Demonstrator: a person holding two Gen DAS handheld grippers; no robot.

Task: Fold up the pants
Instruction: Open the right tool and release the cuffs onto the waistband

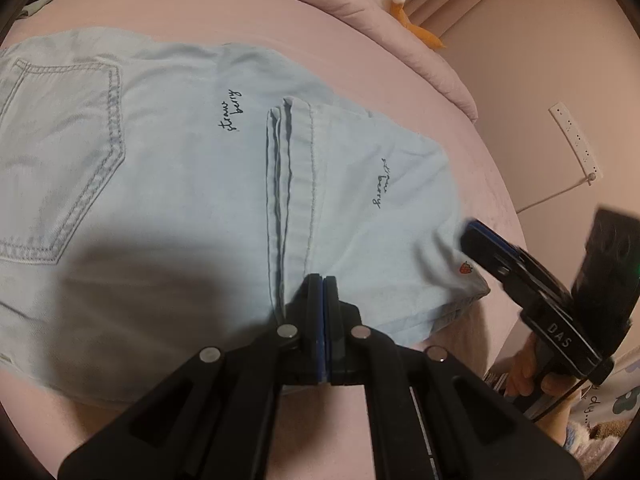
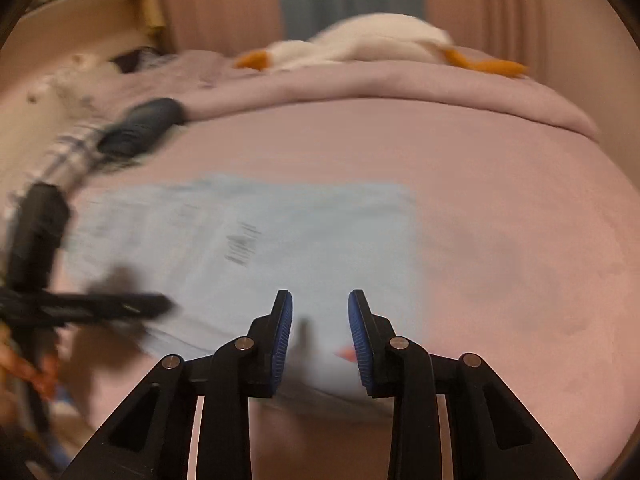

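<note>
Pink bed under folded pants

Warm, dim indoor light tints both views pinkish. The left wrist view is mostly sharp; a dark soft shadow falls on the pants at near left, and the right gripper is smeared. The right wrist view is motion-blurred, worst at left, where the left gripper streaks. Fisheye bending and black corners frame both.
</note>
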